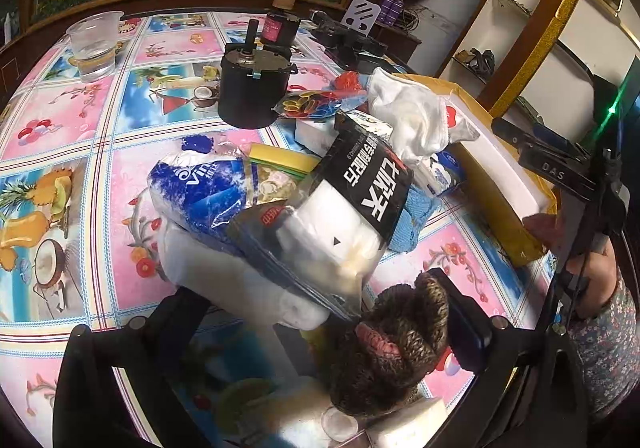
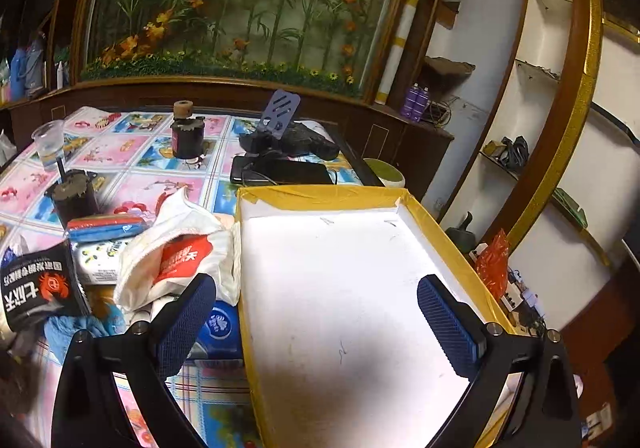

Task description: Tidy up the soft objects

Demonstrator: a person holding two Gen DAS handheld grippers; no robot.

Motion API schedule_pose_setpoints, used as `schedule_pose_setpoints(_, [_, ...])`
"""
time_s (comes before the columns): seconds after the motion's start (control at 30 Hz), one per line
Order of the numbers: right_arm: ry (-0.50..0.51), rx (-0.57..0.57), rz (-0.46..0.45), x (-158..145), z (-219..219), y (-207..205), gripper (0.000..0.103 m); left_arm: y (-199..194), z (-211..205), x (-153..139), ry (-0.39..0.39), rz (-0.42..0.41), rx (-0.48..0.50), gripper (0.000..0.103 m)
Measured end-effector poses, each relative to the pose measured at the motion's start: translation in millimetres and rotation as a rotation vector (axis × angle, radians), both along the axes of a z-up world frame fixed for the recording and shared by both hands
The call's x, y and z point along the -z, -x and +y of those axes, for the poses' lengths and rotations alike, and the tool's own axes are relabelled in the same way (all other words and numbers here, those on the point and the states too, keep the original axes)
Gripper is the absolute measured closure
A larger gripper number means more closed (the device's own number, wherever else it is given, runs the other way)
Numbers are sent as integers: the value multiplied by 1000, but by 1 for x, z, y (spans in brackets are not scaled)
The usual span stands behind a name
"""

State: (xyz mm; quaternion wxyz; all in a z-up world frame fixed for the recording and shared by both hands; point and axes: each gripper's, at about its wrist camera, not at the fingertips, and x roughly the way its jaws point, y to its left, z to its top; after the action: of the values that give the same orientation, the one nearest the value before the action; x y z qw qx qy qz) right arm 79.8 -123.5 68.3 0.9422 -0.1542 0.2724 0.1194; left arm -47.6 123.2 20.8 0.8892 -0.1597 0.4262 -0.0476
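In the left wrist view a pile of soft things lies on the flowered tablecloth. It holds a clear bag with a black label (image 1: pixel 372 175), a blue tissue bag (image 1: pixel 200 183), a white cloth bag (image 1: pixel 416 115), a blue knit cloth (image 1: pixel 412 215) and a white pad (image 1: pixel 216 268). My left gripper (image 1: pixel 320 312) stands open, its fingers on either side of the pile's near end. A brown knit piece (image 1: pixel 392 340) lies against the right finger. My right gripper (image 2: pixel 320 322) hangs open over the yellow-taped white box (image 2: pixel 436 232), nothing between its fingers. The box floor is bare.
A black motor can (image 1: pixel 252 87), a dark bottle (image 1: pixel 280 23) and a plastic cup with water (image 1: pixel 94 47) stand behind the pile. A phone (image 2: pixel 284 171) and black gear lie beyond the box. A red and blue sponge (image 2: pixel 108 228) sits left. A floral sleeve (image 1: pixel 608 328) shows at right.
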Motion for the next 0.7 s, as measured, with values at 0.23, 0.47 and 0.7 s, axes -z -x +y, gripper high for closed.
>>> schedule_pose_setpoints(0.23, [-45, -37, -45, 3, 17, 39, 1, 2, -6, -4, -7, -14, 26, 0])
schedule_pose_setpoints(0.47, [-173, -60, -33, -17, 9, 65, 1, 11, -1, -6, 32, -18, 33, 0])
schedule_pose_setpoints(0.7, [-196, -193, -125, -51, -9, 138, 1, 40, -13, -16, -2, -38, 83, 0])
